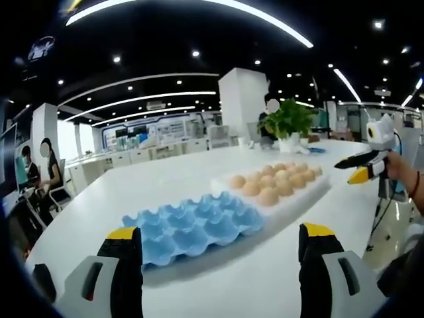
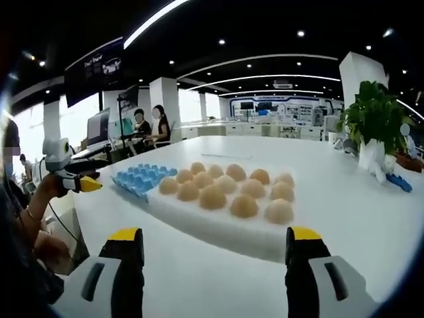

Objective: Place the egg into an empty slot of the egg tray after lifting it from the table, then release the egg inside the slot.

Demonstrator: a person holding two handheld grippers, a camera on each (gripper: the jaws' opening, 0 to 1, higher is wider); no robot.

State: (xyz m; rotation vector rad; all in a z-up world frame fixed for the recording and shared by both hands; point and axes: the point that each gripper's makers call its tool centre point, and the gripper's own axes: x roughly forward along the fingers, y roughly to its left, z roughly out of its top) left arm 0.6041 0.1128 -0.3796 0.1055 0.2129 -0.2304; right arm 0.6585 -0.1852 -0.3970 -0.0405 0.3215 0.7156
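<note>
**Both grippers empty, no egg picked yet**

The work stands at its opening step, as judged from the layout: the blue egg tray [image 1: 192, 228] lies on the white table [image 1: 132, 192] with every visible slot empty, and the eggs [image 1: 275, 180] sit in rows on a white foam pad [image 1: 301, 199] that touches the tray's far end. No egg has been lifted.

The left gripper [image 1: 222, 255] is held above the table just short of the tray, its yellow-tipped jaws wide apart with nothing between them. The right gripper [image 2: 215, 255] faces the foam pad from the other side, jaws equally wide and empty, touching nothing.

The next move calls for one gripper to descend over a single egg, straddle it without knocking its neighbours, and close gently enough not to crack the shell
</note>
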